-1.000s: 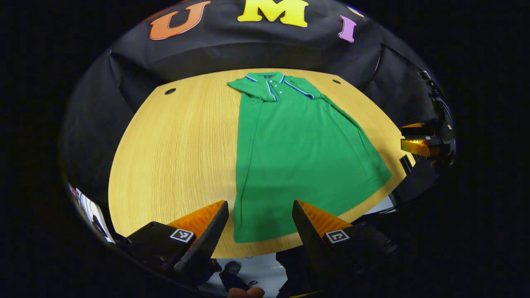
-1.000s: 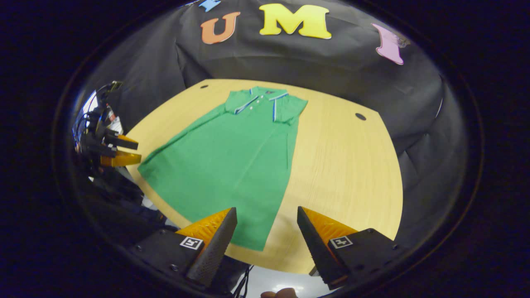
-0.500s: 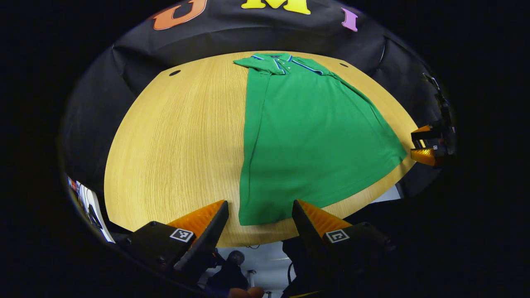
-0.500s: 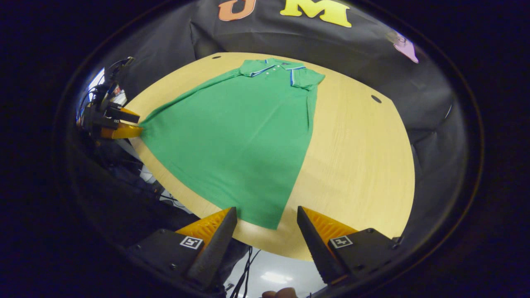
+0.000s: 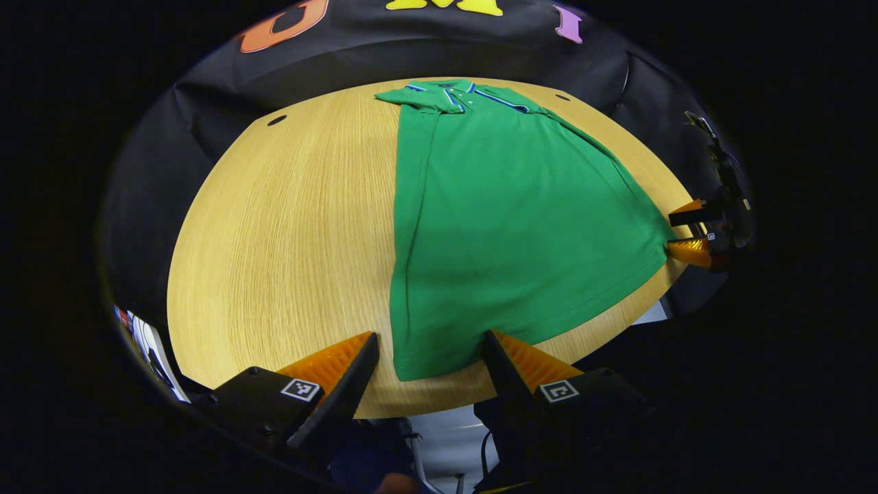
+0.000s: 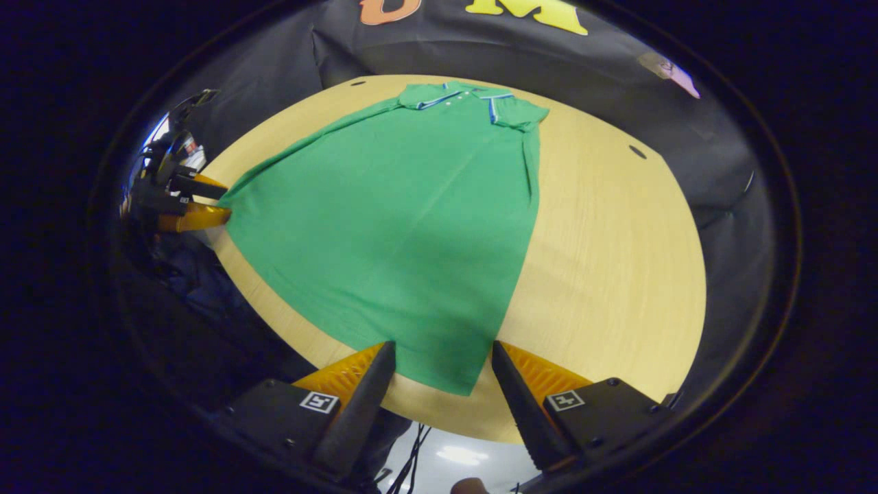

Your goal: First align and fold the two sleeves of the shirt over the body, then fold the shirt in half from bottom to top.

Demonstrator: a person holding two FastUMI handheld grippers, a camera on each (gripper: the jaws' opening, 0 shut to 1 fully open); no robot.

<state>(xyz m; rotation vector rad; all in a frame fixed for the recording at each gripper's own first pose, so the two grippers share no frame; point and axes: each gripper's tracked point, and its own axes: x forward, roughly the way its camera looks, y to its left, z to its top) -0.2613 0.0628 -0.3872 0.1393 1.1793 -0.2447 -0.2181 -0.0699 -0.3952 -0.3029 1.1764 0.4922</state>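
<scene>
With sleeves seemingly folded, we poise both open hand-held grippers, left (image 5: 426, 357) and right (image 6: 439, 363), at the shirt (image 5: 507, 226) hem corners; next, pinch them.

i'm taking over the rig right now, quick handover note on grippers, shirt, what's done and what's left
Left gripper: open, poised at the shirt's near hem corner, gripping nothing.
Right gripper: open, poised at the other near hem corner, gripping nothing.
Green shirt: flat on the wooden table, collar at the far edge, hem toward the near edge.
Done: both sleeves appear folded in over the body, side edges fairly straight.
Left: pinch both hem corners, lift, carry the hem up to the collar, lay it down and release.
</scene>
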